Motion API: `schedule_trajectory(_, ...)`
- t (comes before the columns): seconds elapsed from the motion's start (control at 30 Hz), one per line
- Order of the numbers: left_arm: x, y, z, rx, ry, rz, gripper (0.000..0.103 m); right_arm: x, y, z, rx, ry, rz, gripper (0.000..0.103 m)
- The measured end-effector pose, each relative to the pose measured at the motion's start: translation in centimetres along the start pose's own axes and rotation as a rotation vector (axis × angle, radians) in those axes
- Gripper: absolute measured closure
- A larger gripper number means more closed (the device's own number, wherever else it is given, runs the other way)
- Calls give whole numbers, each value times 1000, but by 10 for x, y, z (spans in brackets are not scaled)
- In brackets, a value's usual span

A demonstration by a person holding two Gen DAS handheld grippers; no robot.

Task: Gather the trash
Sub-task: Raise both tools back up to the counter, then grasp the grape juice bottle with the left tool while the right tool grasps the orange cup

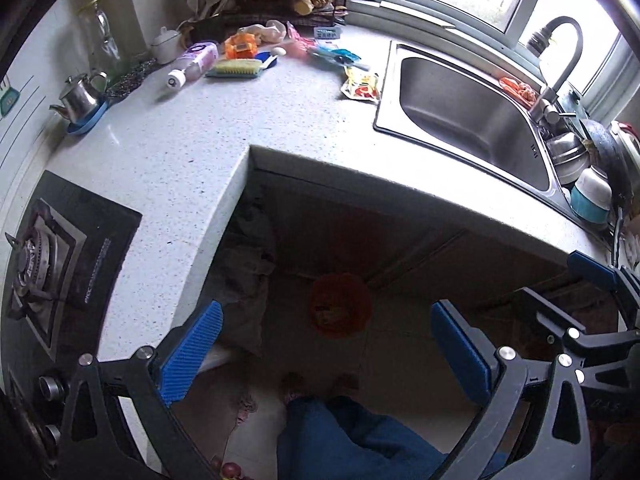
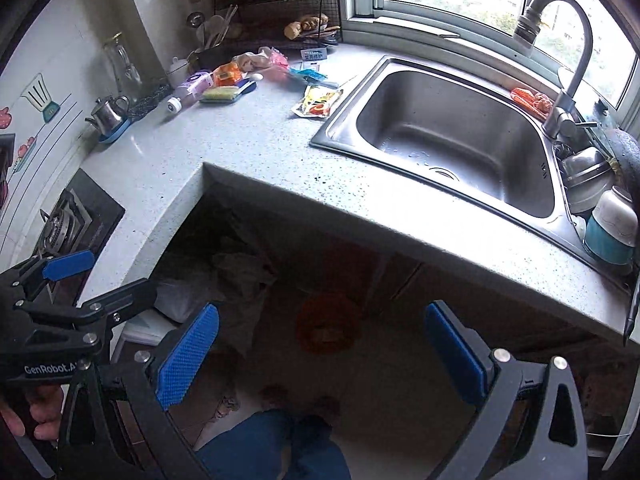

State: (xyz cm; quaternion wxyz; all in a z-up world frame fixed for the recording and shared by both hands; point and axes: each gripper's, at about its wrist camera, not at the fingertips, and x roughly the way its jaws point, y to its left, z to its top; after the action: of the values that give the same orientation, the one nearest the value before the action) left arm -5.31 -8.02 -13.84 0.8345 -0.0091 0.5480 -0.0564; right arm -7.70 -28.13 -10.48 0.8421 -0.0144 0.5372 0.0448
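A yellow and red snack wrapper (image 1: 360,87) (image 2: 318,104) lies flat on the speckled counter (image 1: 224,128) (image 2: 248,140), just left of the sink. More wrappers and plastic bags (image 1: 336,55) (image 2: 276,66) are scattered behind it. On the dim floor under the counter stands an orange bin (image 1: 340,306) (image 2: 328,324). My left gripper (image 1: 326,350) (image 2: 96,280) is open and empty, hanging over the floor above the bin. My right gripper (image 2: 322,354) (image 1: 568,288) is beside it, also open with nothing between its blue pads. Both are well short of the wrapper.
A steel sink (image 1: 472,120) (image 2: 452,140) with a curved faucet (image 2: 560,40) sits at the right, with stacked bowls (image 2: 608,220) beside it. A gas stove (image 1: 44,264), a kettle (image 1: 82,96), a scrub brush (image 1: 236,68), a bottle (image 1: 192,64) and a wire rack (image 2: 280,12) line the left and back. A person's blue trouser legs (image 1: 352,440) are below.
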Motion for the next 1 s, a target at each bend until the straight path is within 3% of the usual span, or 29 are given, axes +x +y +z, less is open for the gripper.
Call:
schedule_trajectory(0.27, -5, 28, 21, -42, -20, 4, 0, -5, 20, 27, -49, -10, 12, 0)
schedule_trajectory(0.5, 10, 73, 70, -73, -39, 20, 0, 19, 47, 75, -103, -47, 30, 0)
schedule_trajectory(0.63, 29, 108, 112, -97, -34, 18, 0, 46, 70, 115, -127, -50, 35, 0)
schedule_trajectory(1.0, 84, 197, 218, -126, -7, 97, 0, 140, 140, 242, -205, -14, 80, 0)
